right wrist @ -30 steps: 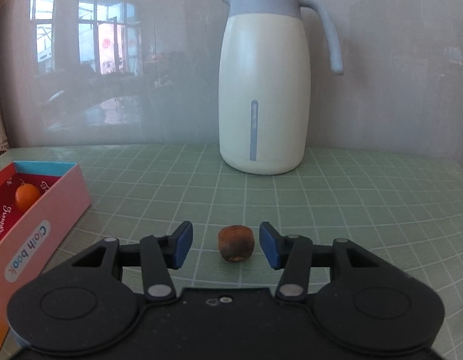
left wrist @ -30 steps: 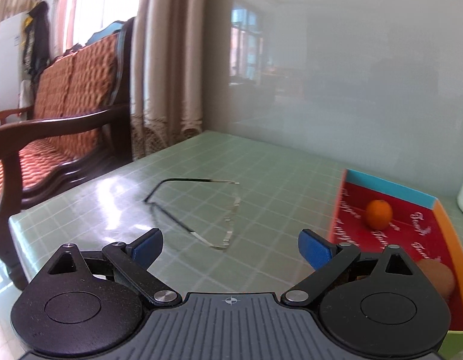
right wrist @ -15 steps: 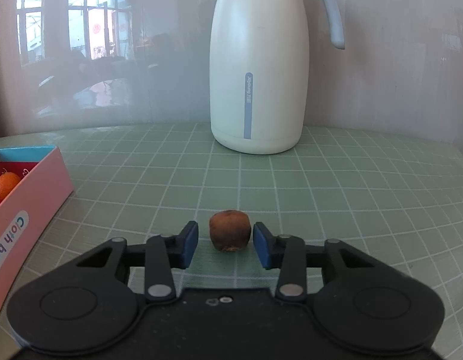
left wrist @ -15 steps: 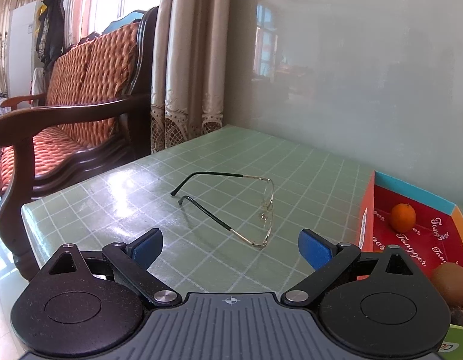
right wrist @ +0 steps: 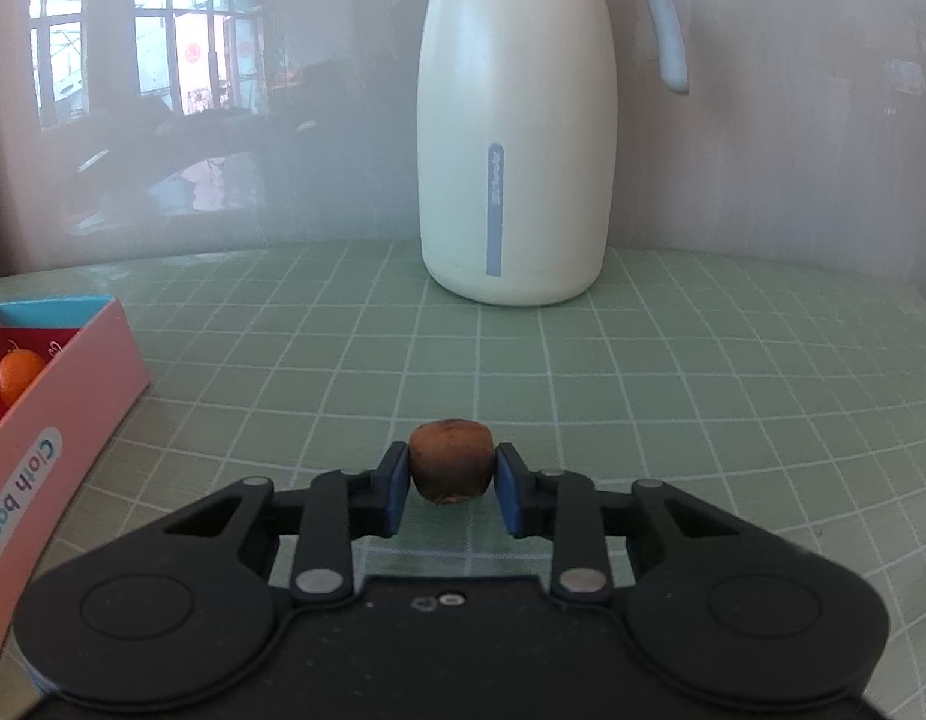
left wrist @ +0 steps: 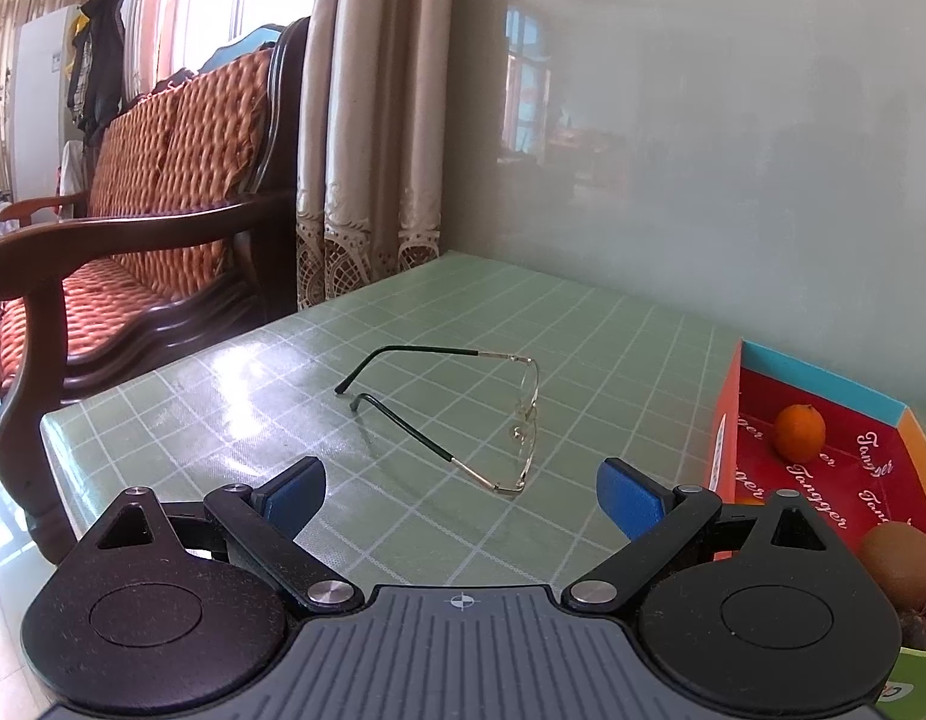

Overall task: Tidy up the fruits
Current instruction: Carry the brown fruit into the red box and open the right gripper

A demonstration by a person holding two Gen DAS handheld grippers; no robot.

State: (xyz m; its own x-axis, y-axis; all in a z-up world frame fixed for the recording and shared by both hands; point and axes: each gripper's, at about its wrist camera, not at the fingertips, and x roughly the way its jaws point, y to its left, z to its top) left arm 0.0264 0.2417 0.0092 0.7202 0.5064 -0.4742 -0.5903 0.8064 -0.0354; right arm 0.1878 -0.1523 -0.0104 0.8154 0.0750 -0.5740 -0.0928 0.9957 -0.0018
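We see the right claw (right wrist: pixel 451 477) clenched on a small brown fruit (right wrist: pixel 450 460): both of its blue pads (right wrist: pixel 396 489) press against the fruit's sides, and the fruit sits at or just above the green gridded tabletop (right wrist: pixel 703 396); we cannot tell whether it is lifted. Far behind it, upright near the wall, stands a cream jug (right wrist: pixel 517 138) with a grey-blue handle on its right. At the left edge of this view lies an open box (right wrist: pixel 73 396) with a pink outer wall and a red inside, and 1 orange fruit (right wrist: pixel 18 373) rests in it.

The left claw (left wrist: pixel 460 495) is released, its 2 blue pads (left wrist: pixel 628 498) spread wide with nothing between them, hovering over the near part of the tabletop. Just beyond it a pair of thin-rimmed glasses (left wrist: pixel 463 414) lies unfolded on the surface. To the right in this view we see the same box from its other side, holding the orange fruit toward the far end and a brown kiwi (left wrist: pixel 901 564) nearer, partly hidden behind the claw's body. Left of the tabletop stand a wooden sofa (left wrist: pixel 133 240) with orange cushions and a beige curtain (left wrist: pixel 367 120).
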